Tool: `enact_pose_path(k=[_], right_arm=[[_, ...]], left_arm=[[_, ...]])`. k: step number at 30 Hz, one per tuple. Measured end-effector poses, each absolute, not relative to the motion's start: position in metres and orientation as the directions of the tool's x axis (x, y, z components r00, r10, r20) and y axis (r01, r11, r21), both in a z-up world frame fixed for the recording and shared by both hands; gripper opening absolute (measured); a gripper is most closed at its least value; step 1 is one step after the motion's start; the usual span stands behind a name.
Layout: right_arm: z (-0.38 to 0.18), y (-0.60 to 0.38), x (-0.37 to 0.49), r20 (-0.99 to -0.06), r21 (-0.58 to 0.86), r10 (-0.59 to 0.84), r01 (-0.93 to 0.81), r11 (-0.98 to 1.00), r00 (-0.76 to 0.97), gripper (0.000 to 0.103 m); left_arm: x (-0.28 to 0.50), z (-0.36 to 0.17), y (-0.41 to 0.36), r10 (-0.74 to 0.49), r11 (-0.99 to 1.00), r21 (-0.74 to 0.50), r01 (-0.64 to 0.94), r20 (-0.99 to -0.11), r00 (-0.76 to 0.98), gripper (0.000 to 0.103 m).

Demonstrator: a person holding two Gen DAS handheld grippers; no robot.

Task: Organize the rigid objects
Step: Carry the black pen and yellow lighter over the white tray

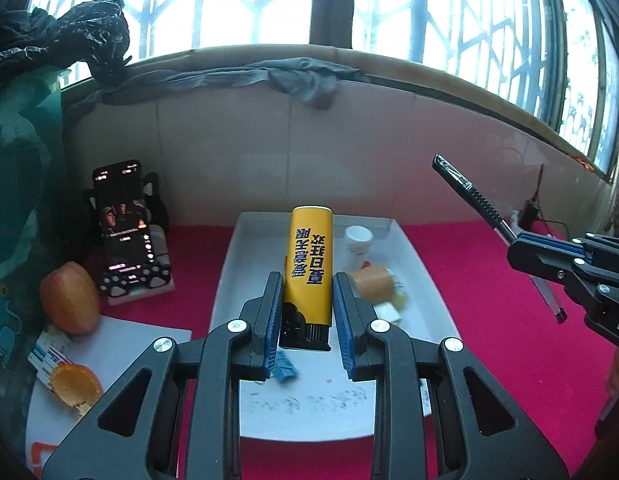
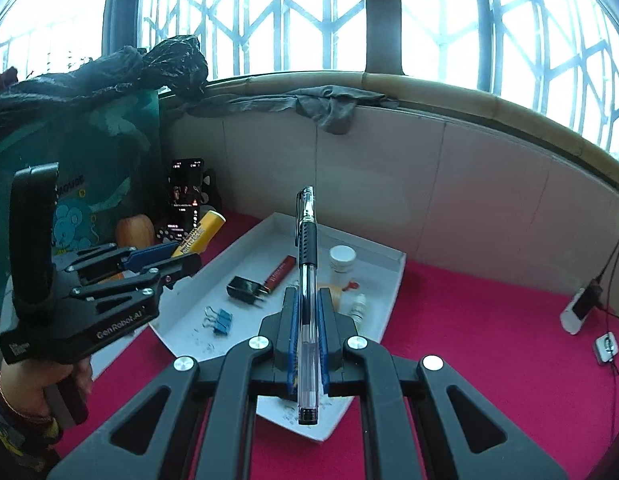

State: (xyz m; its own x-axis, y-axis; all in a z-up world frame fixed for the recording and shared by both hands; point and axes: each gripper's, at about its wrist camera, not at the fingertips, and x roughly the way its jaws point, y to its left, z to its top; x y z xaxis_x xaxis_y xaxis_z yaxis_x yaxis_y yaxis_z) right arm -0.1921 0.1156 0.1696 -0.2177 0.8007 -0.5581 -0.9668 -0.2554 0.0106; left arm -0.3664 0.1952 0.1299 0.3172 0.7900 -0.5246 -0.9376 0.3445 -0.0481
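Lighter between left tongs

Bright daylight pours through a wide barred window; below its sill, where a grey cloth is draped, runs a pale tiled wall; a magenta tabletop meets the wall.

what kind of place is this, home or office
Most likely a home, a table by a window: barred window, cloth draped on the sill, a phone propped playing video, and fruit on the red tabletop.
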Motion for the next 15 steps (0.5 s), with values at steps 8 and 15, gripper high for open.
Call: enact_pose_path(k=[8, 15], right_arm=[[0.167, 0.138, -0.204, -0.570, 0.061, 0.786, -0.967, -0.249, -0.238, 0.006], [0.156, 0.154, -0.209, -0.594, 0.104, 0.768, -0.969, -0.223, -0.240, 0.006]], left_arm=[[-0.365, 0.130, 0.213, 0.798, 0.316, -0.019, -0.948, -0.535, 0.277, 0.024], [-0.361, 0.127, 0.235, 0.787, 0.293, -0.011, -0.956, -0.564, 0.248, 0.024]])
